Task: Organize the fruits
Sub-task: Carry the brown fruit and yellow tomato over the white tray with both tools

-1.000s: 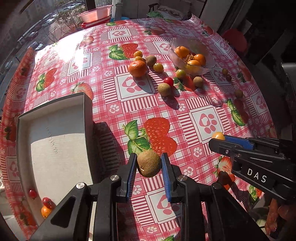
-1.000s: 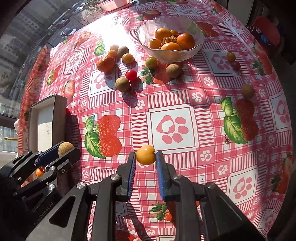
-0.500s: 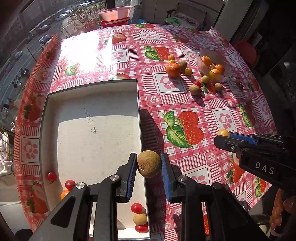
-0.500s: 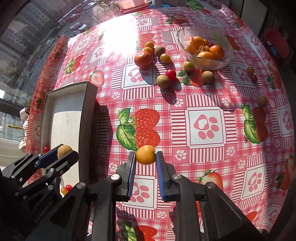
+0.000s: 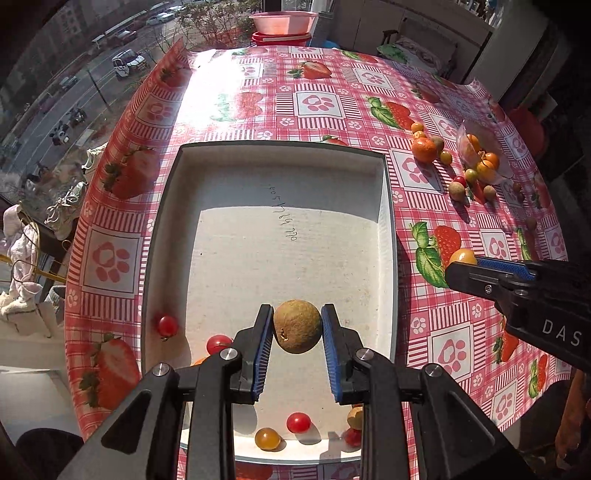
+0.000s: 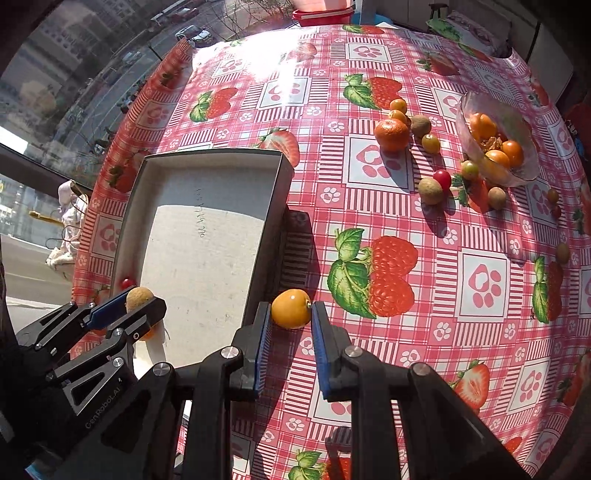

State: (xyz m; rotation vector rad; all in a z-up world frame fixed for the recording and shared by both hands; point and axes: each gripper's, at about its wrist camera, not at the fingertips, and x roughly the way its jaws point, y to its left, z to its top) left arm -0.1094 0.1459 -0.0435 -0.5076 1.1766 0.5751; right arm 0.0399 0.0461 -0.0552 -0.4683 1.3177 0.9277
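Observation:
My left gripper (image 5: 297, 328) is shut on a brown round fruit (image 5: 297, 325) and holds it above the near part of the white box (image 5: 280, 151). Several small red and orange fruits (image 5: 298, 422) lie in the box's near end. My right gripper (image 6: 291, 314) is shut on a yellow-orange fruit (image 6: 291, 308), held above the tablecloth just right of the box wall (image 6: 271, 218). The left gripper with the brown fruit also shows in the right wrist view (image 6: 139, 297), and the right gripper in the left wrist view (image 5: 461, 258).
A glass bowl (image 6: 524, 177) with orange fruits stands at the far right. A mandarin (image 6: 391, 133), a red cherry tomato (image 6: 442, 177) and several brown and yellow fruits lie loose beside it. A pink basin (image 5: 282, 22) stands beyond the table's far edge.
Both grippers have moved left with their fruits. The left one went from above the tablecloth to above the box; the right one came up to the box's right wall.

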